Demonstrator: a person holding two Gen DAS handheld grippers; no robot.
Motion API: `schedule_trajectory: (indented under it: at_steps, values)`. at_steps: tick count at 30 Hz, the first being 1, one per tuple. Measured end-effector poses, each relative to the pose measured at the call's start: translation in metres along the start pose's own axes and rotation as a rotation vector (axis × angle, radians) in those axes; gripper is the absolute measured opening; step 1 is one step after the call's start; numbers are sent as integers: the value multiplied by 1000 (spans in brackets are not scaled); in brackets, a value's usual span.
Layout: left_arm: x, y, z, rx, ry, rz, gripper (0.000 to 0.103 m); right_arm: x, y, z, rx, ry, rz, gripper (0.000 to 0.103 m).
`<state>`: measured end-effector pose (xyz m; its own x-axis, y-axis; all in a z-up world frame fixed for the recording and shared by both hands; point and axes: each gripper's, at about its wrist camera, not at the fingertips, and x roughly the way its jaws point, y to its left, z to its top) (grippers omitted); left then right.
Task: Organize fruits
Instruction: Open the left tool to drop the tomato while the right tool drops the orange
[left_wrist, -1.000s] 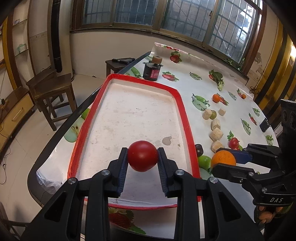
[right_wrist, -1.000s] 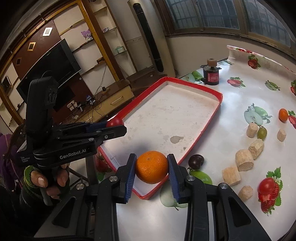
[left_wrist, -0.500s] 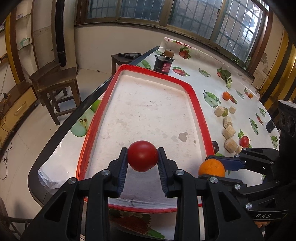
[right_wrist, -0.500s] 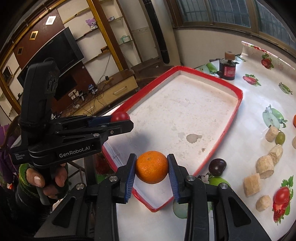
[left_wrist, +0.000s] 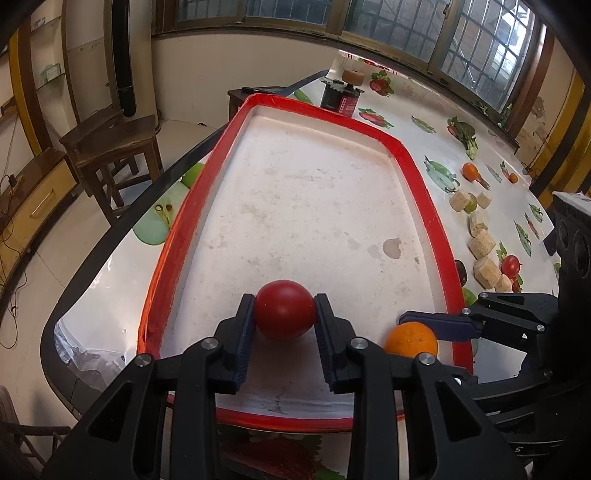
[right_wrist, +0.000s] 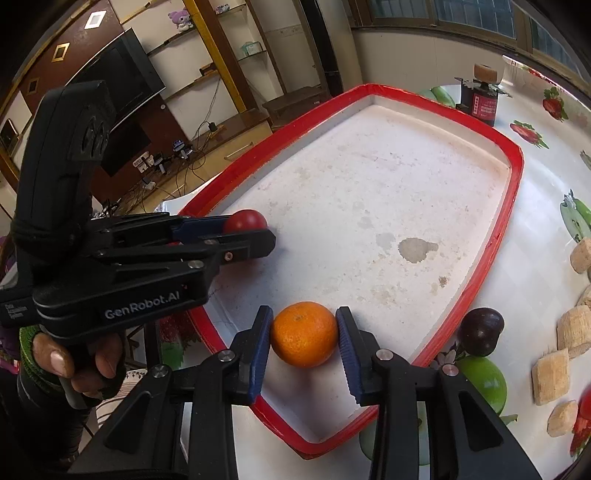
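Note:
A red-rimmed white tray (left_wrist: 424, 206) (right_wrist: 513, 192) lies on the fruit-print table. My left gripper (left_wrist: 284, 317) is shut on a round red fruit (left_wrist: 284, 310) low over the tray's near end. From the right wrist view the left gripper (right_wrist: 255, 236) and its red fruit (right_wrist: 245, 221) show at the tray's left rim. My right gripper (right_wrist: 304, 332) is opening. An orange (right_wrist: 304, 334) sits on the tray floor between its blue pads, which barely stand off it. The left wrist view shows the orange (left_wrist: 410, 339) in the tray's near right corner.
Outside the tray's right rim lie a dark plum (right_wrist: 480, 330), a green fruit (right_wrist: 480, 376), several beige blocks (right_wrist: 574, 328) and a cherry tomato (left_wrist: 511, 264). A dark jar (left_wrist: 340, 98) stands past the far rim. A person's hand (right_wrist: 85, 358) holds the left gripper. A wooden stool (left_wrist: 110, 147) stands left of the table.
Both grippers have sunk toward the tray's near end. The orange went from above the right rim to inside the tray, and the right pads have spread a little.

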<state>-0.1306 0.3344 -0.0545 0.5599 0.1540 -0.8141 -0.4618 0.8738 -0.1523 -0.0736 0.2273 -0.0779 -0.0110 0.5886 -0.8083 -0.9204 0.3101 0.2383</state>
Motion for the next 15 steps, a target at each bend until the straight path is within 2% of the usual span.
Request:
schedule_trajectory:
  at_steps: [3, 5, 10, 12, 13, 14, 15]
  values:
    - [-3, 1, 1, -10, -3, -3, 29, -1, 4, 0, -10, -2, -18, 41]
    - [-6, 1, 1, -13, -4, -1, 29, -5, 6, -1, -19, -13, -23, 58]
    - [-15, -3, 3, -16, -12, -2, 30, -19, 11, -5, -36, -31, -26, 61]
    - [-19, -5, 3, -13, -21, -1, 43, -25, 11, -8, -35, -39, -31, 61]
    - [-21, -6, 4, -12, -30, 9, 57, -30, 12, -11, -32, -44, -29, 61]
    - [-24, -7, 4, -9, -42, 19, 62, -34, 11, -13, -28, -48, -27, 61]
    - [-27, -8, 4, -3, -52, 25, 62, -38, 10, -14, -24, -51, -28, 61]
